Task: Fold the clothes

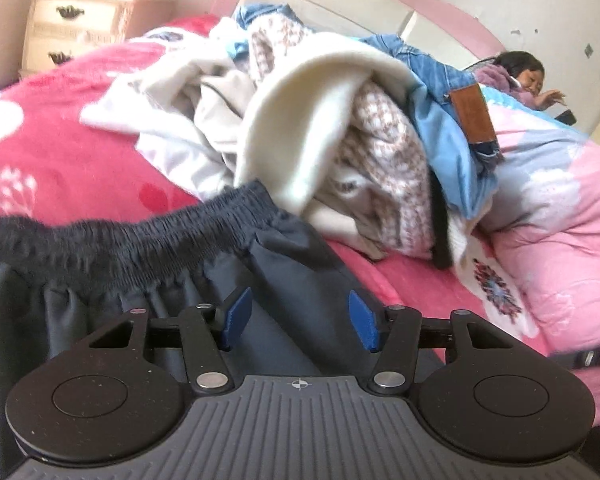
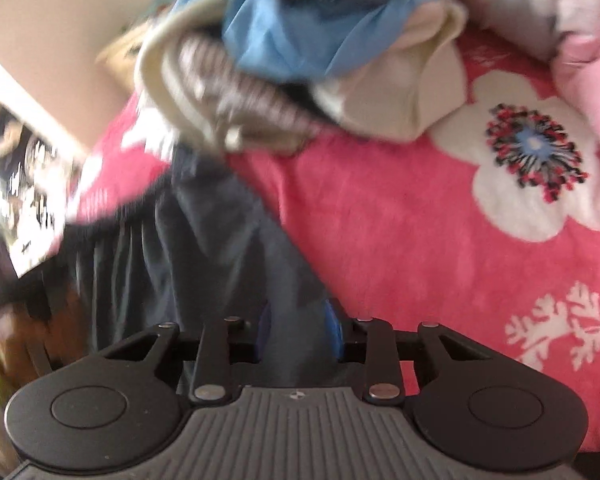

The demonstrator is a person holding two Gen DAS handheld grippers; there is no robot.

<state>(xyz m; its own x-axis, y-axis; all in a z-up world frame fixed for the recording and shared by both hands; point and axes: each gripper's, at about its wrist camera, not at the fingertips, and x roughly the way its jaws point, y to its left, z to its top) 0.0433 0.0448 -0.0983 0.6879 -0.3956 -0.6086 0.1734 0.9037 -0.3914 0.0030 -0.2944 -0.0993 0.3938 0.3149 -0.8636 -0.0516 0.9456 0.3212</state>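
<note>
Bed (image 1: 60,152): 1 trousers (image 1: 284,264), 1 pile (image 1: 340,128).

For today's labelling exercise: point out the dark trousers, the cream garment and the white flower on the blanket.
dark trousers (image 1: 140,236), left wrist view, elastic waistband
cream garment (image 1: 300,120), left wrist view, curled outer fold
white flower (image 2: 500,204), right wrist view, lower petal

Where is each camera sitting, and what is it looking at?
Left wrist: rides the left gripper, facing across the bed at the clothes pile; its blue pads stand apart over the dark trousers.
Right wrist: rides the right gripper, looking steeply down; trouser cloth lies between its pads.
Shared: dark trousers, clothes pile, pink flowered blanket.
</note>
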